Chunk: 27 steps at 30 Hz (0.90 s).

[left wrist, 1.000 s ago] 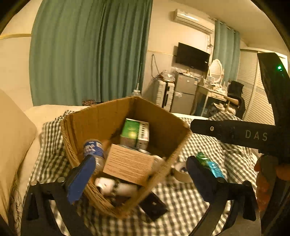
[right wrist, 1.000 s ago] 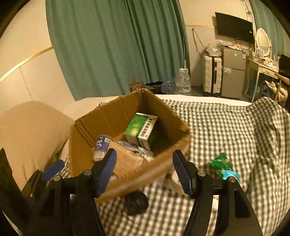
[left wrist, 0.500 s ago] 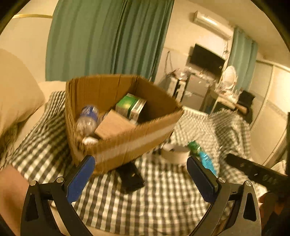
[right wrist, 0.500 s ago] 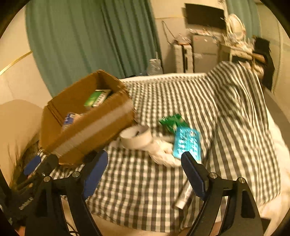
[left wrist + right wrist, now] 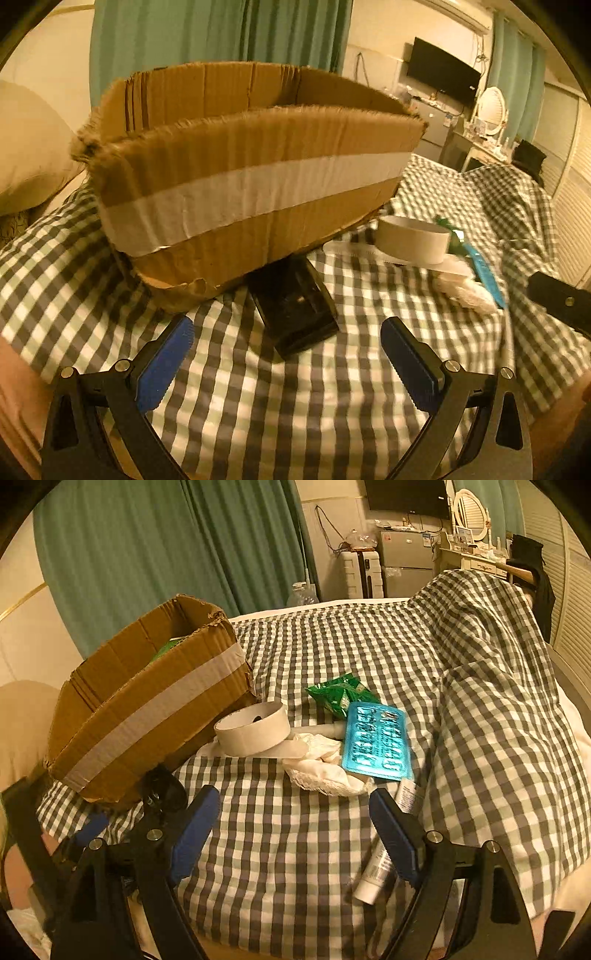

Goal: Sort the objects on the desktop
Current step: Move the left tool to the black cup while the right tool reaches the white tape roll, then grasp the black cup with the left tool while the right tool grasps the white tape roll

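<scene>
- Left gripper [image 5: 287, 350]: jaws spread wide, nothing between the blue pads [image 5: 165, 363]; it hovers low over the checked bedspread [image 5: 258, 406], facing the black stapler-like object [image 5: 295, 306].
- Right gripper [image 5: 295, 830]: likewise wide open and empty, poised above the cloth in front of the loose items.
- Cardboard box [image 5: 243, 184]: open-topped, a pale tape band across its near wall, its near edge resting on the black object and so tilted. Frayed rim suggests soft, worn board; probably best gripped at a wall edge, and likely to sag if loaded.
- Tape roll [image 5: 253, 727]: lies flat just beside the box's corner. Judged light and stiff; one finger inside the ring and one outside should hold it.
- Blister pack [image 5: 376, 742]: turquoise foil sheet leaning on the white cloth [image 5: 325, 764]. Thin, light, probably slippery; take it by a raised edge.
- Green packet [image 5: 340, 696]: crinkled, beyond the blister pack and touching it. Soft and light; pinch a fold.
- Tube [image 5: 384, 853]: white, lying near the right-hand pad, partly hidden by it. Squeezable, so a gentle hold across the body is advised.
- Black stapler-like object: appears dense and rigid; pinned under the box, so it may not come free cleanly.
</scene>
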Tool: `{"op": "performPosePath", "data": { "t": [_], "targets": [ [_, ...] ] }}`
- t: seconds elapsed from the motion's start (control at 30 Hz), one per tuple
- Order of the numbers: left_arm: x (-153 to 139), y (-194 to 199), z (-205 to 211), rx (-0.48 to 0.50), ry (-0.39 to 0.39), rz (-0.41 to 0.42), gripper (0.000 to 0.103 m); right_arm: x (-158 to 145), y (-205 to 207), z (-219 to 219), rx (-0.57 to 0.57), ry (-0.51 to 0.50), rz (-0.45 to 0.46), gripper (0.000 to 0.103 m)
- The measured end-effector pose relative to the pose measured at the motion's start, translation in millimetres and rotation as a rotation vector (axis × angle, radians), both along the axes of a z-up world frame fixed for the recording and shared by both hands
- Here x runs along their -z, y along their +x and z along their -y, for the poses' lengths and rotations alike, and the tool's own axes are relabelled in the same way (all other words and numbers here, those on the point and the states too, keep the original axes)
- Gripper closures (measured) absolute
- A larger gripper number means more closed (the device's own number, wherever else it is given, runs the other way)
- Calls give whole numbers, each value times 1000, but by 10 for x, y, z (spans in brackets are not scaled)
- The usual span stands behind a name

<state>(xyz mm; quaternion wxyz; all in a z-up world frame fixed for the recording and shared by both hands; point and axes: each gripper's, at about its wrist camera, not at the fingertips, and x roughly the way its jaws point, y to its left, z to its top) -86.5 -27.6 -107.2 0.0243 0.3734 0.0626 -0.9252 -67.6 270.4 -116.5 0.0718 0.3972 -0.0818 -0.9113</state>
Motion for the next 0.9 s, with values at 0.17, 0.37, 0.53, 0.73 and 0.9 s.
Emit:
{"op": "performPosePath", "data": {
  "t": [0.17, 0.37, 0.53, 0.73, 0.9],
  "targets": [
    [140, -164, -44, -6, -33, 23, 0, 30, -221, 151, -49, 14, -11, 20],
    [237, -329, 3, 9, 15, 26, 0, 136, -695, 366, -161, 65, 4, 20],
    [305, -390, 93, 21, 80, 47, 6, 280, -1026, 496, -218, 71, 42, 20],
    [284, -361, 103, 53, 90, 63, 43, 445, -1165, 757, -261, 177, 34, 18],
    [283, -303, 136, 72, 111, 57, 47, 521, -1177, 627, -225, 126, 60, 23]
  ]
}}
